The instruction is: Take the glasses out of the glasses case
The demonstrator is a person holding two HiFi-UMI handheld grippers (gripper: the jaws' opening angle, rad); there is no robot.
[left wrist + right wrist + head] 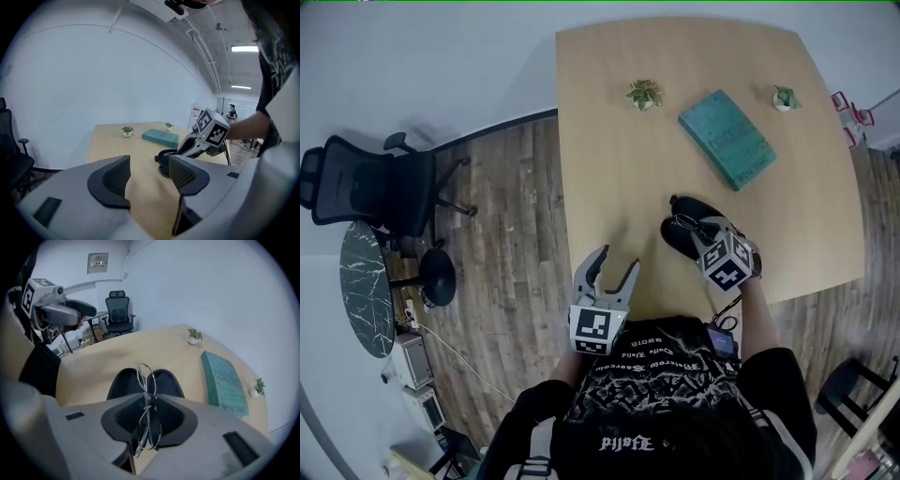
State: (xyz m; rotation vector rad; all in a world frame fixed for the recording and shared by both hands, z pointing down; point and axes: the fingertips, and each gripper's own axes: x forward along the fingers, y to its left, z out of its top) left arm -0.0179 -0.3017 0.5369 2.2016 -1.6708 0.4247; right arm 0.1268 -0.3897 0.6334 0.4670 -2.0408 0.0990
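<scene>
Glasses (146,396) are clamped in the right gripper (148,401). It's a thin wire frame, folded and seen edge-on. Pads are pinched on it near the bridge. One lens sticks out past the tips, the other sits back between the pads.

Glasses hang just above the case (123,383). Can't tell whether any part still touches it.

Case is black and lies open on the table (609,141), both halves showing side by side behind the jaws. In head view the case (677,234) is near the table's front edge, in front of the person's right side. The right gripper (692,228) is tilted steeply down over it.

Left gripper (147,174) has its jaws wide apart and grips nothing; only bare tabletop shows between the pads. In head view the left gripper (617,264) hangs over the table's front edge, well to the left of the case and not touching it. Its view shows the right gripper (182,151) at the case (164,159).

Rest of the table:
- Teal book (727,139) lies flat at an angle beyond the case, apart from it.
- Two small plants (644,94) sit near the far edge, one on each side of the book.

Black chair (375,187) stands on the wood floor to the table's left.
</scene>
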